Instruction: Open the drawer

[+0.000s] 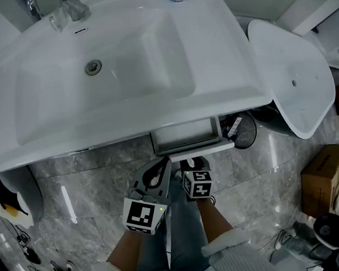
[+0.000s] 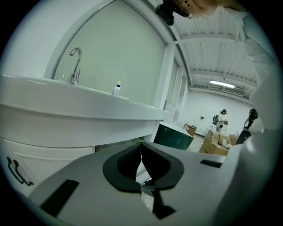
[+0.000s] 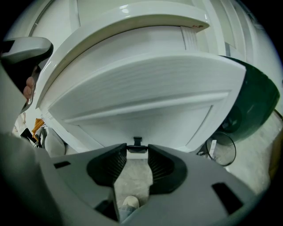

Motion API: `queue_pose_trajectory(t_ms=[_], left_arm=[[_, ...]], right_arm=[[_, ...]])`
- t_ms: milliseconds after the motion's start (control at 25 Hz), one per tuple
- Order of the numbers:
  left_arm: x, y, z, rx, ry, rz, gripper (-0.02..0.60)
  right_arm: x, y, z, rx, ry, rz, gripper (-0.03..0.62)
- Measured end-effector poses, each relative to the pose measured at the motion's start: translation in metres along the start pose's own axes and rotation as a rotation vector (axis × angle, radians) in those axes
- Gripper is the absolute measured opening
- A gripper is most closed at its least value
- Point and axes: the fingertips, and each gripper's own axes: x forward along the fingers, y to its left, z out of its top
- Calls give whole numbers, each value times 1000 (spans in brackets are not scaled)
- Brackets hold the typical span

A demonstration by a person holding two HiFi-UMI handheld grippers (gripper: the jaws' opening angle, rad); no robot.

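On the right gripper [image 3: 137, 152]: spread, tips to either side of the small dark drawer handle [image 3: 137, 141]. On the left gripper [image 2: 141, 146]: pressed together on nothing, just left of the right one. Beyond the handle, the white drawer [image 1: 205, 149], pulled partway out from under the near edge of the washbasin [image 1: 156, 118]. Farther back, a chrome tap [image 1: 73, 6]. Below, glossy grey marbled floor [image 1: 97, 184]. To the right, a wire wastebasket [image 1: 246, 130], a white oval fixture [image 1: 296, 75] and, nearer, a cardboard box [image 1: 327, 178].
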Motion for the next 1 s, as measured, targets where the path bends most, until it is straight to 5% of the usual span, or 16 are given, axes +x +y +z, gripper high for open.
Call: queue_pose_trajectory(t_ms=[480, 760, 1000], left_arm=[[-3, -24, 38, 0, -27, 9, 17], [-12, -41, 88, 23, -77, 36, 17], [-21, -58, 134, 47, -103, 32, 17]], right_arm=[[-64, 12, 8, 64, 54, 27, 149], [-121, 20, 64, 102, 1, 73, 117], [-178, 52, 134, 120, -58, 230, 117]])
